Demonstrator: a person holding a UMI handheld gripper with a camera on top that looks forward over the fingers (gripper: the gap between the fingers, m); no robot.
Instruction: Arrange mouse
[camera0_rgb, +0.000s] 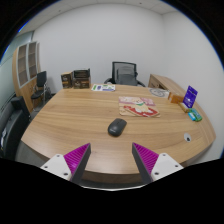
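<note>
Tongs (110, 160) stand open, both purple-padded fingers (76, 158) spread wide with nothing between them and nothing touched. I hold them above the near edge of the desk (70, 125), looking across its wooden top.

Mouse (117, 126): dark, lying on the bare desk ahead of the tongs, roughly on the centre line between the fingers and a shade toward the right one. It is apart from them, with open wood in the gap. Its long axis appears to run slightly aslant, the far end leaning right; I cannot be surer than that.

Beyond the mouse lie some flat printed papers (138, 106), near it but not touching. A small teal item (194, 115) and a purple standing card (190, 96) sit well off to the right. Office chairs (123, 72) stand at the far side.

Judgement: the reach has not begun. The next move calls for a straight advance and descent, with a small turn of the wrist so the fingers straddle the mouse's short sides
</note>
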